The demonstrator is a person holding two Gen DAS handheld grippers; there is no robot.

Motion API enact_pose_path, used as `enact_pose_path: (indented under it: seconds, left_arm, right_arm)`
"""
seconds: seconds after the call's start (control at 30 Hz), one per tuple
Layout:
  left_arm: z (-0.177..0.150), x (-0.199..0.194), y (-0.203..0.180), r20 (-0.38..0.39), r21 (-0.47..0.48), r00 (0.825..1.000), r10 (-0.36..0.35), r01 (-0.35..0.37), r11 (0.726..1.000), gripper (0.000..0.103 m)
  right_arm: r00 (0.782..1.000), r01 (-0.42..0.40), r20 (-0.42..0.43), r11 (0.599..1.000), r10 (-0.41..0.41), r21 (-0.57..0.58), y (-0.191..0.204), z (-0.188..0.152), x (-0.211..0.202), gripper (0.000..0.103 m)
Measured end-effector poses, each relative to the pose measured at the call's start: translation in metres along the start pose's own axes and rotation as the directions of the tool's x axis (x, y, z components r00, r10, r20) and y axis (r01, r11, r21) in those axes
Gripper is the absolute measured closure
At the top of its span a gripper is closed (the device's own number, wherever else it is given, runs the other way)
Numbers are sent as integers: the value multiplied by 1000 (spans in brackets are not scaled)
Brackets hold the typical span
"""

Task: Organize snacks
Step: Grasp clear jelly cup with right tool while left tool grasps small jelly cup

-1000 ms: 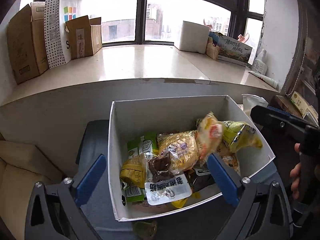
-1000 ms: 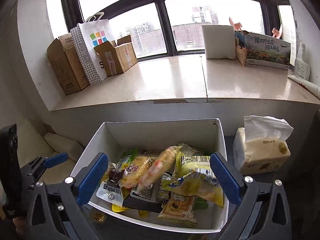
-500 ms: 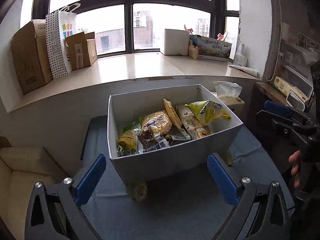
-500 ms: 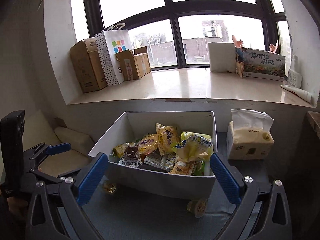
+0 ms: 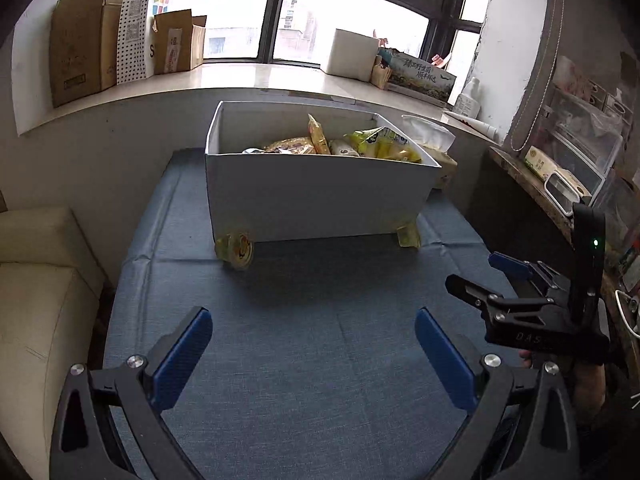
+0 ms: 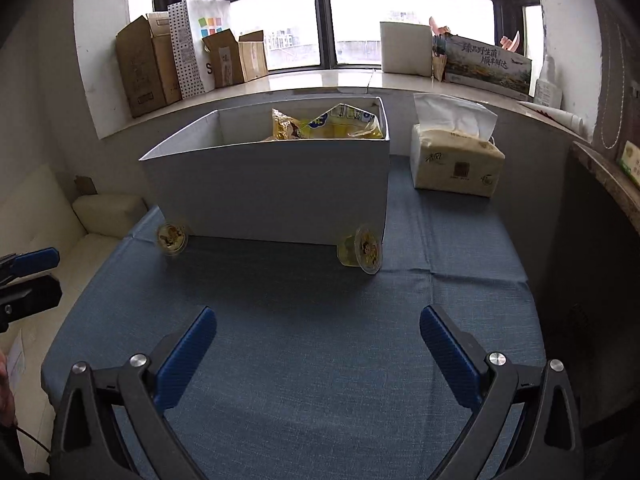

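A white box (image 5: 312, 196) full of snack packets (image 5: 372, 146) stands at the far end of a blue-clothed table (image 5: 300, 344); it also shows in the right wrist view (image 6: 272, 196). Two small yellow jelly cups lie on their sides at its front corners: one at the left (image 5: 236, 250) (image 6: 171, 238), one at the right (image 5: 408, 236) (image 6: 362, 250). My left gripper (image 5: 314, 344) is open and empty, well back from the box. My right gripper (image 6: 318, 340) is open and empty too; its body shows in the left wrist view (image 5: 532, 304).
A tissue pack (image 6: 454, 160) stands right of the box. The windowsill behind holds cardboard boxes (image 6: 148, 66), a paper bag (image 6: 200, 40) and a white box (image 6: 404, 48). A cream cushion (image 5: 36, 288) lies left of the table; cluttered shelves (image 5: 568, 152) are on the right.
Both grippers have pulled back and lowered away from the box, from looking down into it to seeing its front wall. The two jelly cups at its corners have come into view.
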State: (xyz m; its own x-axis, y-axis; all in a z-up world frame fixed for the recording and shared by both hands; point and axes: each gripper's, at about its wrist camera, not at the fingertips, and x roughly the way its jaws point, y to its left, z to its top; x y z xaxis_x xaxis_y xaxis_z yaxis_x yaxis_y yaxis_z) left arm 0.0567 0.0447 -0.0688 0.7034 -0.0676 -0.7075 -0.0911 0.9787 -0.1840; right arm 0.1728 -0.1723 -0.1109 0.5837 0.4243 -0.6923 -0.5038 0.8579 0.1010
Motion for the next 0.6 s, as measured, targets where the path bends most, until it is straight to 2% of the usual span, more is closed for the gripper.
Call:
enact_pose_path:
  seconds: [0.17, 0.2, 0.37, 0.47, 0.53, 0.57, 0.6]
  left_arm:
    - [-2, 1, 5, -4, -3, 1000, 9, -9, 1000, 0]
    - [-2, 2, 7, -5, -8, 1000, 11, -11, 1000, 0]
    - [-4, 4, 10, -13, -2, 1000, 28, -28, 1000, 0]
    - [-5, 6, 13, -22, -14, 1000, 16, -16, 1000, 0]
    - [-5, 8, 16, -25, -18, 999, 25, -26, 1000, 0]
    - [-5, 9, 16, -29, -19, 999, 32, -32, 999, 0]
    - [-6, 10, 17, -31, -20, 999, 33, -34, 999, 0]
  right_arm:
    - [998, 8, -57, 998, -5, 62, -18, 23, 43, 0]
    - [999, 8, -42, 996, -4, 90, -23, 27, 49, 0]
    - [996, -46, -64, 983, 58, 175, -41, 41, 87, 0]
    - [993, -20, -110, 983, 41, 184, -44, 42, 105, 15]
    - [990, 4, -141, 986, 19, 165, -41, 41, 111, 46]
    - [988, 29, -157, 988, -5, 150, -39, 40, 114, 52]
    - [987, 48, -160, 989, -25, 138, -38, 39, 115, 53]
